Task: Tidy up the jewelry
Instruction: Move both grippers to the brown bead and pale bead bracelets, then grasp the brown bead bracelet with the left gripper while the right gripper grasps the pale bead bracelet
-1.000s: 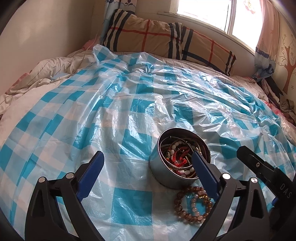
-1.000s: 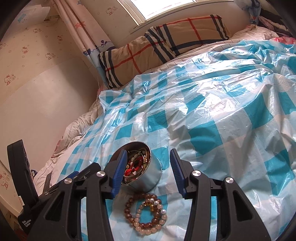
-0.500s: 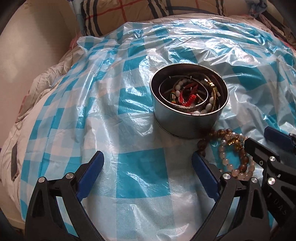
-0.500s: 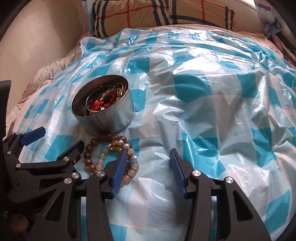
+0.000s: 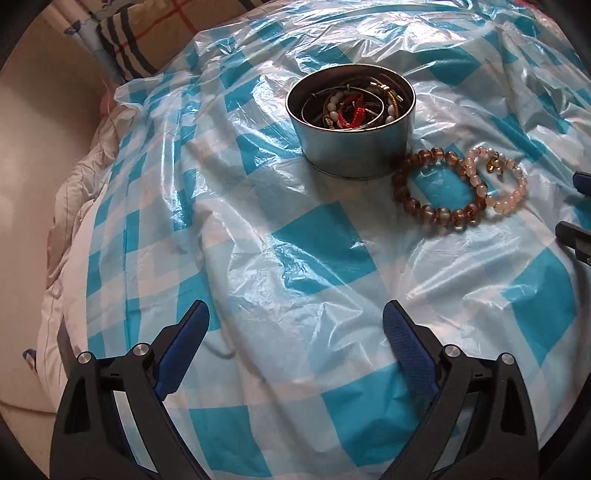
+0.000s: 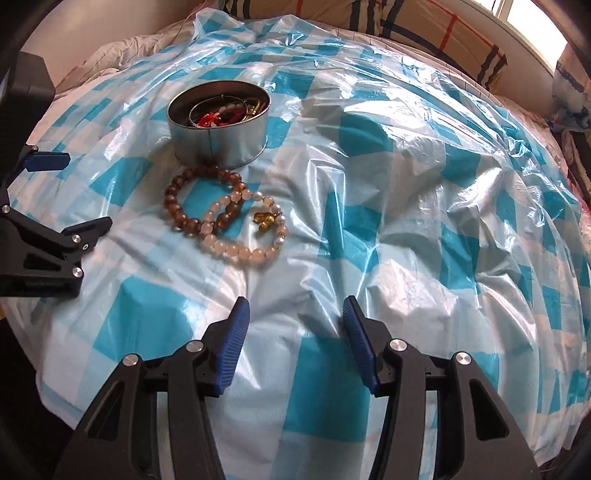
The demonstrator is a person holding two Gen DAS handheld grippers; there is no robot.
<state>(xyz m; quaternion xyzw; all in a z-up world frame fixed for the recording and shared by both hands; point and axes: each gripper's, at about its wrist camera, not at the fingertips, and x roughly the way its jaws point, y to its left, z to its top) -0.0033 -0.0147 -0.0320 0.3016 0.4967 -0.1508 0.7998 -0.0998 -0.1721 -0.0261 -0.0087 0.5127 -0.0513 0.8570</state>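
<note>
Change since a second ago: both cameras have tipped down toward the bed, so the window and most of the pillow have left the views; the tin and bracelets now sit further up and away from both sets of fingers.
Right gripper (image 6: 293,317): jaws have just been opening; they stand apart with nothing between them, over the plastic sheet, short of the bracelets.
Left gripper (image 5: 295,325): jaws spread wide and empty, above a bare stretch of sheet, well apart from the tin.
Round metal tin (image 5: 354,147): upright on the sheet, lid off, holding a tangle of jewelry, with red cord, white beads and thin wire bangles visible inside.
Brown bead bracelet (image 5: 432,188): flat on the sheet just beside the tin; its far edge touches or nearly touches the tin wall.
Pale pink bead bracelet (image 5: 498,181): flat on the sheet, overlapping the brown one on the side away from the left gripper; a small gold charm sits on it.
Blue-and-white checked plastic sheet (image 6: 406,184): crinkled, spread over the bed.
Plaid pillow (image 6: 424,26): at the head of the bed, behind the sheet.
White quilt (image 5: 74,206): shows past the sheet's edge, beside the wall.
</note>
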